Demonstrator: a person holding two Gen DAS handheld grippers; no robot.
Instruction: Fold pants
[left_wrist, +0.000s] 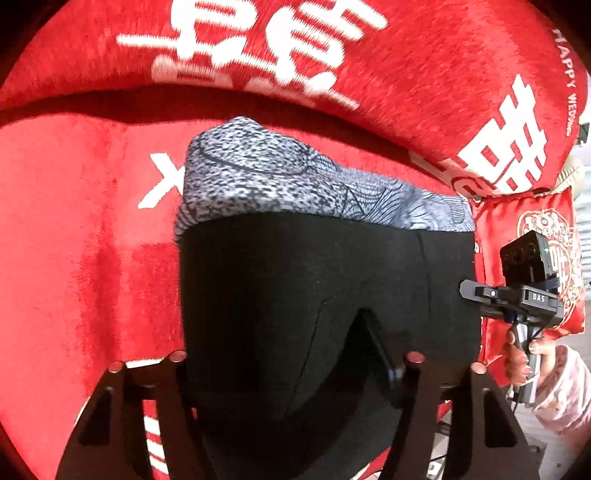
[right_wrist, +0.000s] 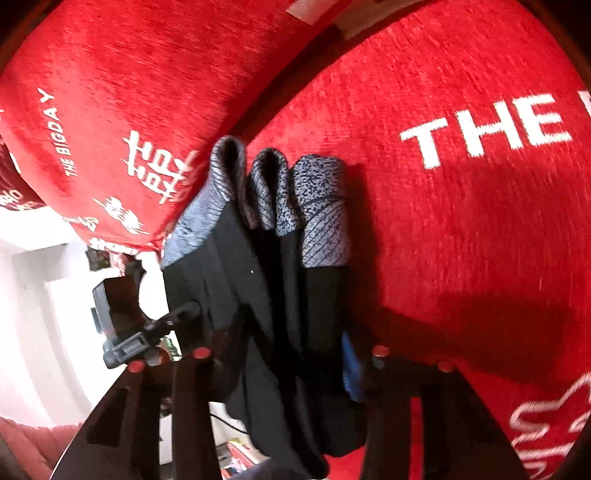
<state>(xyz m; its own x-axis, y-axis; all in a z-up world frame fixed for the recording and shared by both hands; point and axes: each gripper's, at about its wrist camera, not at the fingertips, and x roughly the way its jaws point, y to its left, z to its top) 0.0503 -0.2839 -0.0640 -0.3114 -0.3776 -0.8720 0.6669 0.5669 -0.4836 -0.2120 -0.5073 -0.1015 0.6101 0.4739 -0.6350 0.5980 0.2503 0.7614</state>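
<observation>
Folded black pants (left_wrist: 314, 277) with a grey patterned waistband (left_wrist: 295, 177) lie on a red plush seat (left_wrist: 74, 240). My left gripper (left_wrist: 295, 363) comes in from the near edge, and black cloth fills the gap between its fingers, so it is shut on the pants. In the right wrist view the pants (right_wrist: 258, 295) show as stacked layers with three waistband folds (right_wrist: 266, 188). My right gripper (right_wrist: 291, 358) is shut on that stack, with its blue pad (right_wrist: 349, 365) pressed against the cloth. The right gripper's body (left_wrist: 517, 295) is at the pants' right edge, held by a hand (left_wrist: 521, 354).
A red backrest cushion (left_wrist: 406, 74) with white characters rises behind the pants. A small embroidered red pillow (left_wrist: 535, 258) lies to the right. The seat (right_wrist: 461, 221) stretches away with white lettering. A pale floor (right_wrist: 37, 295) shows past the seat's edge, beside the left gripper's body (right_wrist: 122, 332).
</observation>
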